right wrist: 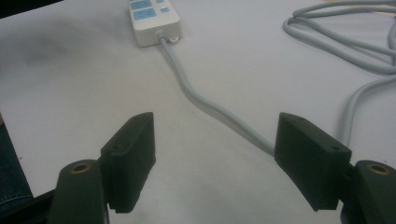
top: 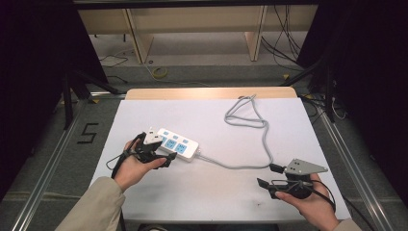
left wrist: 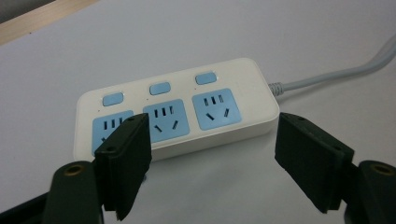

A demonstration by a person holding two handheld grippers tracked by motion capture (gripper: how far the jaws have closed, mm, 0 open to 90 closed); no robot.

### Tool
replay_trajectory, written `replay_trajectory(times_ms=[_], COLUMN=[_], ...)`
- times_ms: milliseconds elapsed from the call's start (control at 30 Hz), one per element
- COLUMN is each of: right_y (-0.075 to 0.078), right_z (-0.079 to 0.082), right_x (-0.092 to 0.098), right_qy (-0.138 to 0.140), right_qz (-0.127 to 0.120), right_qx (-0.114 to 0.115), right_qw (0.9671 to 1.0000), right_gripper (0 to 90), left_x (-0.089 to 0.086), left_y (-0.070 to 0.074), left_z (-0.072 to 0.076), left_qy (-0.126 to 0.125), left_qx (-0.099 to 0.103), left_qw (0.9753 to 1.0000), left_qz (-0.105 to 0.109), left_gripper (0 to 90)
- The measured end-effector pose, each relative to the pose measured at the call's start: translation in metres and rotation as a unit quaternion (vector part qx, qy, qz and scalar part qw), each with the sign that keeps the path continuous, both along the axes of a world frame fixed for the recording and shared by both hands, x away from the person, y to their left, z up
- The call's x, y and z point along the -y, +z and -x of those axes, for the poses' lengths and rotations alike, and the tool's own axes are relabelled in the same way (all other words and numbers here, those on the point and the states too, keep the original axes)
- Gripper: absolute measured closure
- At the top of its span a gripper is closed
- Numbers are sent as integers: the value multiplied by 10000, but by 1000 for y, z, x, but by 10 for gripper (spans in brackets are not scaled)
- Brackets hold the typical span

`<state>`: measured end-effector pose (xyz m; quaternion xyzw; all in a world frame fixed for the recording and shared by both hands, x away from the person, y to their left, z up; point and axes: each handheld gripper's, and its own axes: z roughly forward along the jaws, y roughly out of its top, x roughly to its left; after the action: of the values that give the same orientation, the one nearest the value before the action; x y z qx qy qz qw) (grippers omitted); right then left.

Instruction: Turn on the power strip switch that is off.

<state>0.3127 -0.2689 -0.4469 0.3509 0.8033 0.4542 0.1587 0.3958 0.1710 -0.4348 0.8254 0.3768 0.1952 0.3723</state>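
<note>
The white plastic power strip with blue sockets point(left wrist: 176, 108) looks rigid and light; grip across its short sides. Its grey cord point(right wrist: 219, 112) is limp. Left claw point(left wrist: 212, 154) and right claw point(right wrist: 215, 154) gape wide, empty

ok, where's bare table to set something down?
Free: the near middle between the left gripper and right gripper, below the grey cable; also the far-left stretch behind the power strip. Crowded: far right, where the cable coils.

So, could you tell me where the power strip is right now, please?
In the high view, the power strip lies on the table's left half, just ahead of the open left tool, its grey cord trailing right.
</note>
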Motion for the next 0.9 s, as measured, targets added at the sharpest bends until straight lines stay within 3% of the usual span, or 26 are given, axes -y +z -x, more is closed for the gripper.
replay_trajectory(times_ms=[733, 900], right_y=[-1, -1], right_z=[0, 0], right_x=[0, 0], right_qy=[-20, -16], right_qz=[10, 9], right_qx=[-27, -28], right_qw=[10000, 10000], right_gripper=[294, 294], left_x=[-20, -26], left_y=[-7, -12], left_z=[50, 60], left_qy=[-165, -168], left_qx=[231, 172], left_qw=[9996, 9997], left_qz=[20, -55], left_gripper=[234, 234])
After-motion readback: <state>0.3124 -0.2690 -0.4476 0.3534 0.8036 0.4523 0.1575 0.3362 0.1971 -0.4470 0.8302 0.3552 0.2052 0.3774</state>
